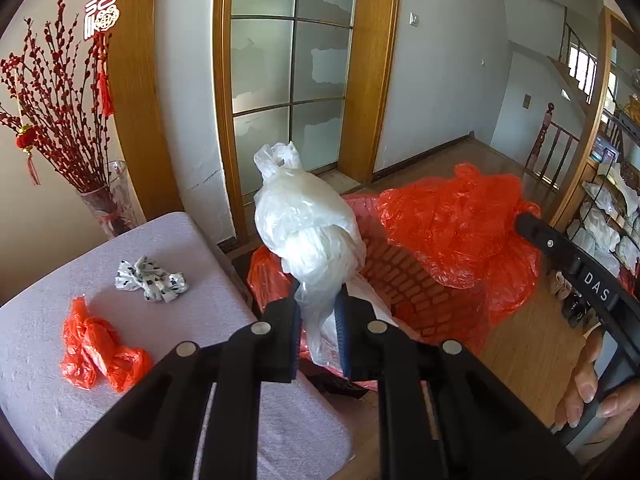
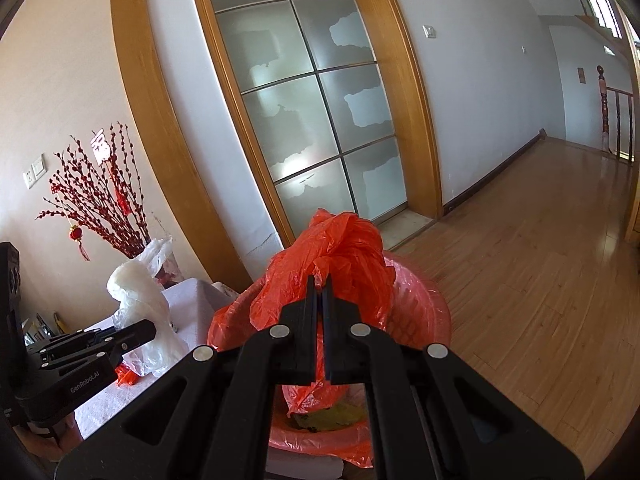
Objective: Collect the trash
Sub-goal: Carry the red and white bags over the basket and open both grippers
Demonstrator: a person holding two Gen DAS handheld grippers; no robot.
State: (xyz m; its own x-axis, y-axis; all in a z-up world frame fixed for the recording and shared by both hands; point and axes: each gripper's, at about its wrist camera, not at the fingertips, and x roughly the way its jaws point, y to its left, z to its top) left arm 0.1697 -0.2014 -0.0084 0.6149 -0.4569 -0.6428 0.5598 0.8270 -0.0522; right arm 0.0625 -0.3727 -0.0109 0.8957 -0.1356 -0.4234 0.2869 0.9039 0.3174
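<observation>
We find the left hand-held gripper (image 1: 319, 316) pinching the white bag (image 1: 310, 220), the right hand-held gripper (image 2: 319, 296) pinching the red liner (image 2: 340, 252); at 12 o'clock either film may slip or tear.

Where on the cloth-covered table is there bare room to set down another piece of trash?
The table is bare along its near edge, below the crumpled red bag, and on its far part behind the spotted wrapper. It is crowded between those two pieces and beside the left gripper.

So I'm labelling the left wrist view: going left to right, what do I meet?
Red branches in vase → crumpled red bag → spotted wrapper → white plastic bag held by the left gripper → red bin liner → right gripper.
</observation>
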